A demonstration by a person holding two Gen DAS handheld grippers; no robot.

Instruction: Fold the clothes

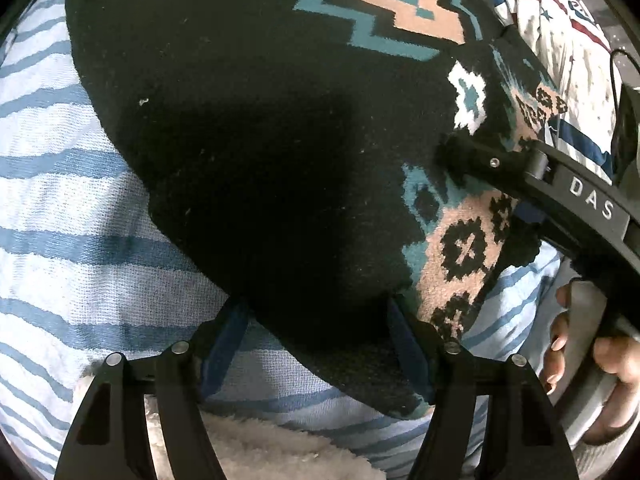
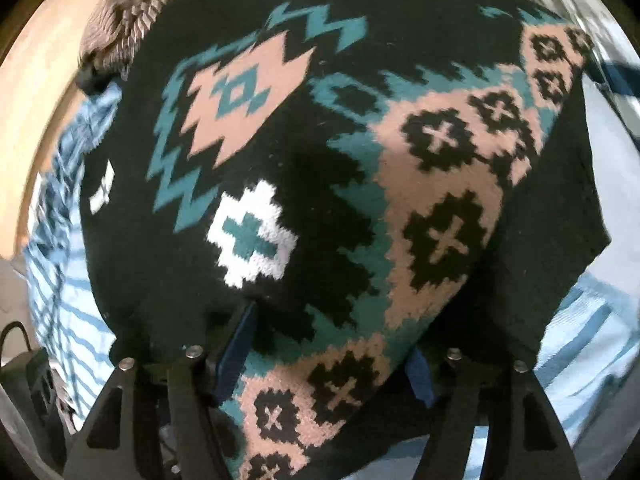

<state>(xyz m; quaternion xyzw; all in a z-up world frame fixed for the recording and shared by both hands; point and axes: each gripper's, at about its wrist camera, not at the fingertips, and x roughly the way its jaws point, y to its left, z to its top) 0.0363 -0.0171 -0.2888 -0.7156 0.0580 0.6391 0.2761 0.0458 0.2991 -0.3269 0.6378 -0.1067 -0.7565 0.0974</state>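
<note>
From the left wrist, the left gripper (image 1: 318,320) stands spread, a corner of the black patterned sweater (image 1: 248,128) lying between its fingers with no pinch I can make out; the knit spreads ahead over a blue-striped blanket (image 1: 60,208), and the right gripper (image 1: 452,152) rests on it off to the right; from the right wrist, the right gripper (image 2: 332,340) is likewise spread astride the sweater (image 2: 304,184); thick, soft and limp, it should drape rather than slide; best taken at hem corners.
</note>
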